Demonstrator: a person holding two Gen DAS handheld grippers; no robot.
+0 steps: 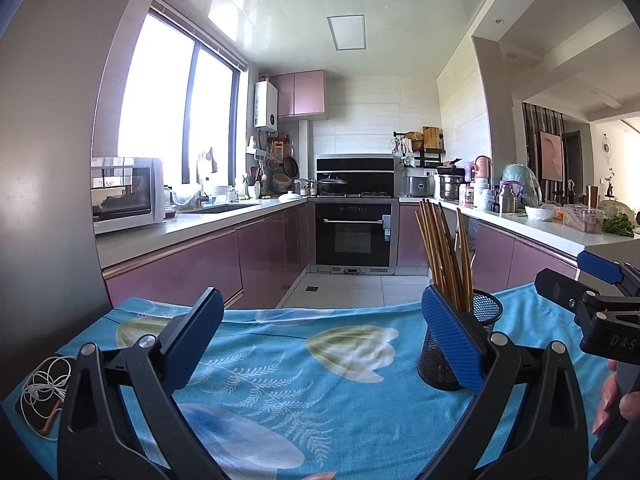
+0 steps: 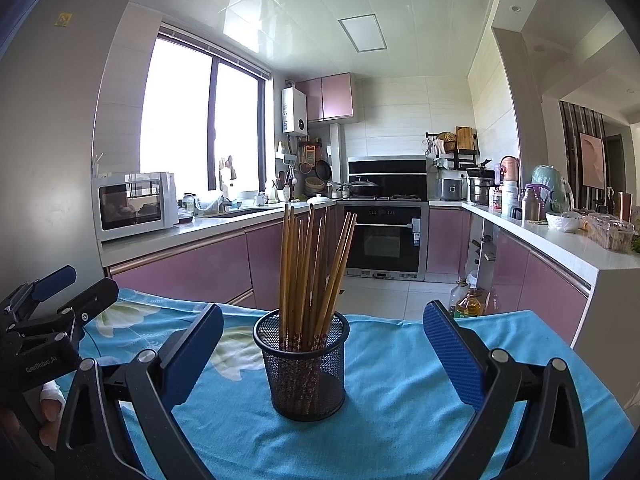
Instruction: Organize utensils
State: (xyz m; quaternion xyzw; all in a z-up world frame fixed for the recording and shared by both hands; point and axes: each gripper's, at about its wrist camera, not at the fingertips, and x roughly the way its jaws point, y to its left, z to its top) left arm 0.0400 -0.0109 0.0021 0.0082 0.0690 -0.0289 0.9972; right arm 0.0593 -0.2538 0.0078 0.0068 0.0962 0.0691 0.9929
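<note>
A black mesh holder (image 2: 306, 364) stands on the blue floral cloth (image 2: 392, 396), packed with several wooden chopsticks (image 2: 310, 268) standing upright. My right gripper (image 2: 322, 356) is open, its blue pads wide apart on either side of the holder, nothing between them. My left gripper (image 1: 322, 344) is also open over bare cloth. In the left wrist view the holder (image 1: 456, 344) sits partly behind the right pad, chopsticks (image 1: 444, 252) sticking up. The right gripper (image 1: 600, 292) shows at that view's right edge, and the left gripper (image 2: 44, 312) at the left edge of the right wrist view.
A phone with white earphone cable (image 1: 44, 396) lies on the cloth's left edge. Beyond the table's far edge is kitchen floor, pink cabinets (image 1: 264, 260), an oven (image 1: 354, 232) and a crowded right counter (image 2: 560, 236). Oil bottles (image 2: 466, 300) stand on the floor. A grey fridge (image 1: 44, 160) rises at left.
</note>
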